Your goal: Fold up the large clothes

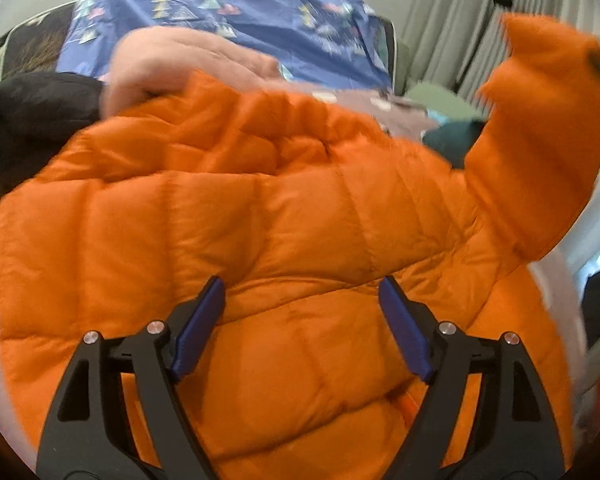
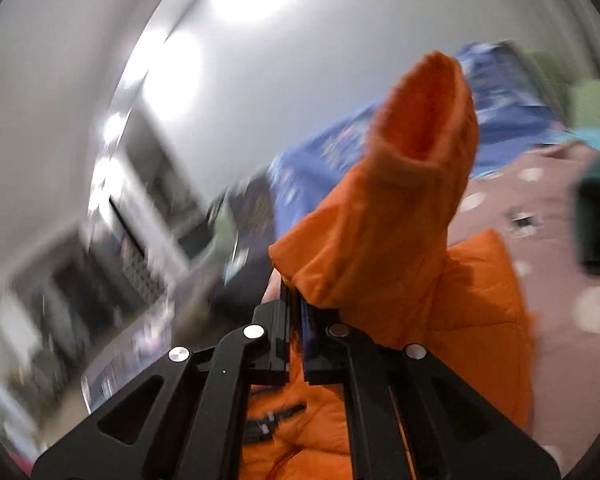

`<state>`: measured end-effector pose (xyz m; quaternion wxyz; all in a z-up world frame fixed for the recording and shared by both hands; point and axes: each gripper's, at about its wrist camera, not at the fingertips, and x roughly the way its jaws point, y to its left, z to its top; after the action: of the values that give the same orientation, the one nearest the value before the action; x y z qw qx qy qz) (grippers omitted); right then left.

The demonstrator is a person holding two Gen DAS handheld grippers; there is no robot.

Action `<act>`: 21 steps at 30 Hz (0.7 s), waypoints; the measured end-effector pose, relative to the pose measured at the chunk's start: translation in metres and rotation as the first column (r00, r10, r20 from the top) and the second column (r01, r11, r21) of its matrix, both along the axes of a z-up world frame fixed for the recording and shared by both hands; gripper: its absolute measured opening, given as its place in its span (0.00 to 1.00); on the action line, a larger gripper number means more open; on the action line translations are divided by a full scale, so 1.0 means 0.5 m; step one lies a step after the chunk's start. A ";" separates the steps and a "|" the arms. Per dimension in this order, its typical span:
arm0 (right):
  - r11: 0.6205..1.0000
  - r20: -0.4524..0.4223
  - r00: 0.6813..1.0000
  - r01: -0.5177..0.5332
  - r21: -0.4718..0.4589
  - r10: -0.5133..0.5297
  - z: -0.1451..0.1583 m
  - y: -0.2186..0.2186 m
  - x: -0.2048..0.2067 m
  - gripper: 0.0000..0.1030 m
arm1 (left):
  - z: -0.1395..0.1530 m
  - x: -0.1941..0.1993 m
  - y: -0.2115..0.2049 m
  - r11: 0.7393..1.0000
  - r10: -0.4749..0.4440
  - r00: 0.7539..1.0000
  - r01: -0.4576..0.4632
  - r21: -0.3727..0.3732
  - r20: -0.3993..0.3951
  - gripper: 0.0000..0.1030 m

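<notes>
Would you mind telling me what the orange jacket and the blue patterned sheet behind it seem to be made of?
Orange jacket: seemingly a thin synthetic shell with a slight sheen over puffy filling; stitched channels bulge between the seams. Its sleeve, pinched in the right gripper, collapses softly.
Blue patterned sheet: apparently matte woven cloth, possibly cotton; it drapes in soft folds without shine.

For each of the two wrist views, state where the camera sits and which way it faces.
Left wrist: sits behind the left gripper, looking down over its open blue pads onto the quilted orange jacket.
Right wrist: sits behind the right gripper, tilted and blurred, facing the wall; its jaws are shut on the sleeve.
Shared: jacket, raised sleeve, blue patterned sheet and teal cloth. No hand or arm of the person shows.
</notes>
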<state>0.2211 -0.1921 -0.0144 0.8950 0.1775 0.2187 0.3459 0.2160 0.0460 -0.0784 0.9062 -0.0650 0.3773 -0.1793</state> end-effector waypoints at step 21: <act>0.910 -0.218 0.965 -0.218 -0.353 0.147 -0.234 0.234 -0.030 0.38 | 0.042 -0.063 0.172 0.916 -0.018 0.999 0.005 -0.402 -0.030 0.95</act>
<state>0.2058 -0.0751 -0.1314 0.8515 0.0141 0.3789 0.3622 0.1847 0.1317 -0.0572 0.8661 -0.2506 0.3478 -0.2572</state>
